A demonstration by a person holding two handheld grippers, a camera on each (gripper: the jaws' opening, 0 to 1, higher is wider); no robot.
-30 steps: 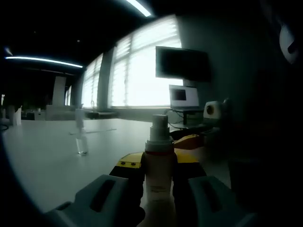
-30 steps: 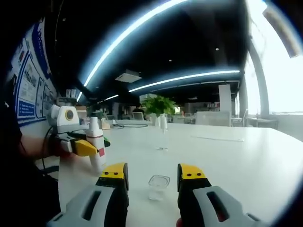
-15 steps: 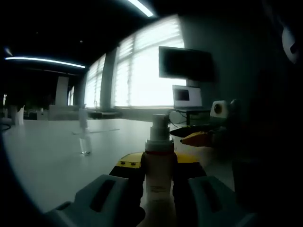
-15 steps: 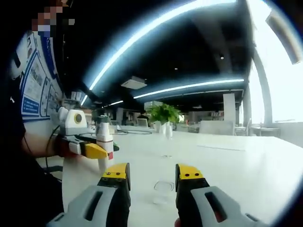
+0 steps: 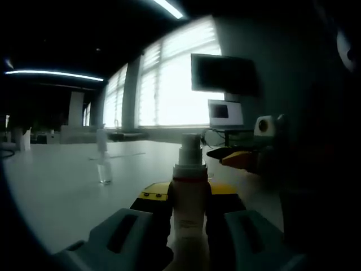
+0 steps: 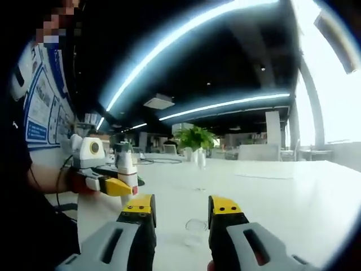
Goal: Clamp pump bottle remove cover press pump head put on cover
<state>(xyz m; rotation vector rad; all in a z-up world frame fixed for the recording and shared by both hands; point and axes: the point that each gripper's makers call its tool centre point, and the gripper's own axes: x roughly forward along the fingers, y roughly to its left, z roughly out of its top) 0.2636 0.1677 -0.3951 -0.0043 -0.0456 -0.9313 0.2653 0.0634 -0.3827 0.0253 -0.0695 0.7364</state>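
Left gripper point(image 5: 189, 212) pinches the upright pump bottle point(image 5: 189, 197) between its jaws, pump head bare. Right gripper point(image 6: 180, 212), jaws spread, hangs above the clear cover point(image 6: 195, 225) resting on the white counter point(image 6: 271, 192), with the bottle to its left

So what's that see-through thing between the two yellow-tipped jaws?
In the right gripper view, the clear cover sits on the white table, between the open jaws of the right gripper.
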